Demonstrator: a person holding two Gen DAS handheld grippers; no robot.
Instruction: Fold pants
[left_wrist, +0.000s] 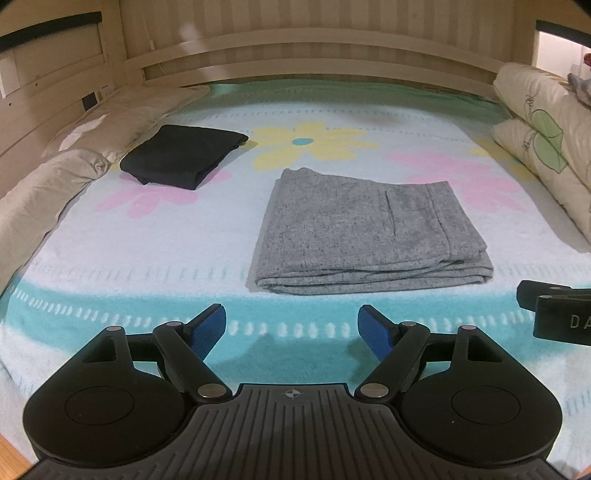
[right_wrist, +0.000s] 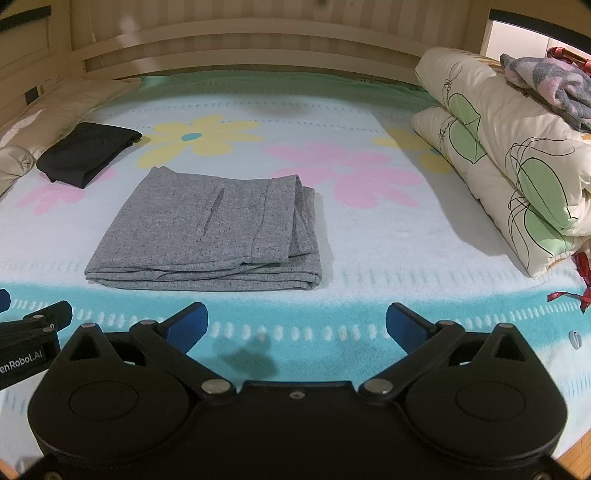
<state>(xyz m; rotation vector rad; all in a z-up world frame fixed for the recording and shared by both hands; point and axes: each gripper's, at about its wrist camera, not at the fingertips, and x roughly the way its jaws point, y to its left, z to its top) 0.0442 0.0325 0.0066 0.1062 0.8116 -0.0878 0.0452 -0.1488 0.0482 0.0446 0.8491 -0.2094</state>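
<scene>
On the floral blanket (left_wrist: 110, 258) | folded grey pants (left_wrist: 365, 229) ahead of us, folded edge nearest | left gripper (left_wrist: 291, 332), right gripper (right_wrist: 295, 328) both wide, empty.

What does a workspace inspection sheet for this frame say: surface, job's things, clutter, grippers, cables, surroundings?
Surface: floral blanket covering a bed.
Job's things: grey pants folded flat, mid-bed; black garment folded, far left.
Clutter: rolled quilt on the right, with a fuzzy cloth on top; beige pillow along the left edge.
Grippers: left gripper and right gripper open, empty, short of the pants.
Cables: nothing seen.
Surroundings: slatted wooden headboard behind.
</scene>
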